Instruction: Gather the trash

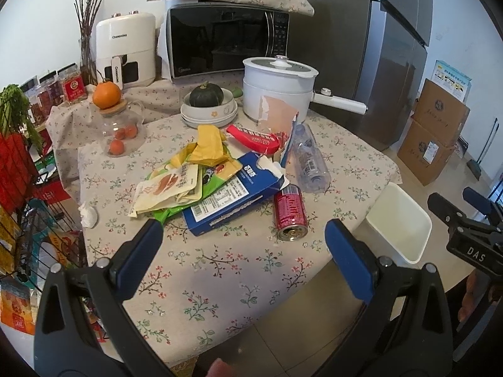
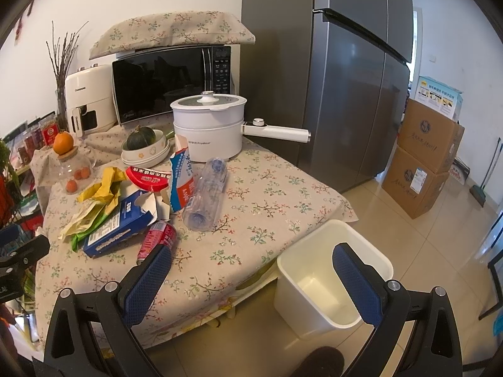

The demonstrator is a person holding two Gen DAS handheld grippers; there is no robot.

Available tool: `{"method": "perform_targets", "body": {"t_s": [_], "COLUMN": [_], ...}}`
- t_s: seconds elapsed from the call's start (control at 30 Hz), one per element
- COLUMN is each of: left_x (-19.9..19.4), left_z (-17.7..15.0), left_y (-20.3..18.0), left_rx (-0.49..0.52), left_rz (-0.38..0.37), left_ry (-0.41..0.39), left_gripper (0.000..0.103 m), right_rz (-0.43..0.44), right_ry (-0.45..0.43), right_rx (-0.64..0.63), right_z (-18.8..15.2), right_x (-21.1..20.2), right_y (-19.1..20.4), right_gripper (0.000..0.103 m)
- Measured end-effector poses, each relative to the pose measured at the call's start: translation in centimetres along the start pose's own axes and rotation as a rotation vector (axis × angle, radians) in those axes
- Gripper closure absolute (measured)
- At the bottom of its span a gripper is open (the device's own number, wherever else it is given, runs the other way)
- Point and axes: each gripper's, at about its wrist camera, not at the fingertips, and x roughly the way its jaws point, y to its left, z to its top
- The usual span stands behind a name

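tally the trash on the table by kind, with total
Can: 1
Clear bottle: 1
Cardboard packaging: 3 (blue box, red tub, torn carton)
Wrappers: 4, roughly; they overlap
Tissue wad: 1
Total: about 10

"DAS" on right gripper | "Royalstar" on white pot

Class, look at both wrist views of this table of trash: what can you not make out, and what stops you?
- Bin floor: right wrist view, partly hidden by a gripper finger.
- Blue box far end: left wrist view, buried under wrappers.
- Label print on the box: too small in both views.
- Wire rack: cut off by the left wrist view's edge.
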Motion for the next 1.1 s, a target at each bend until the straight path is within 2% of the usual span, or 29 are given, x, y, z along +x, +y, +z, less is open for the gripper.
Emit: {"method": "perform_targets", "body": {"t_s": [0.43,0.57,0.63,0.73,0.87,1.0,1.1], "left_x": [-0.2,0.1,0.3,1.1,3.2,6.3,9.7], "left_z": [-0.4,-0.1,0.4,1.5,2.8,4.0,4.2], "left_y": [0.3,1.1,2.0,4.3,8.9,13.3,17.5], "left_rx": [0.016,0.011,0.008,0.004,-0.062,-0.071,-0.125], "left_rz": [-0.014,-0.022,-0.014,0.020,0.060,0.145,0.188], "left_ry": [0.014,0.034,0.039,0.061,0.123,0.191,0.269], "left_gripper": [0.001,0.001,0.001,0.001,0.001,0.001,0.004], "right_rz": [-0.027,0.006,0.050,0.107,0.178,0.256,0.322], "right_ry": [0.005,0.036,0.074,0.133,0.220,0.328,0.391], "right_rx": [-0.025,-0.054,-0.079,-0.120,-0.155,-0.182,-0.155], "right_z": [0.2,0.9,1.9,3.6,5.5,6.9,6.9], "right_x": [-0.7,-0.4,0.2,1.8,4.9,9.3,12.4], "right_y": [0.9,1.5,2.0,3.0,4.7,6.6,7.6], "right_gripper": [0.000,0.000,0.000,0.000,0.000,0.000,0.000]}}
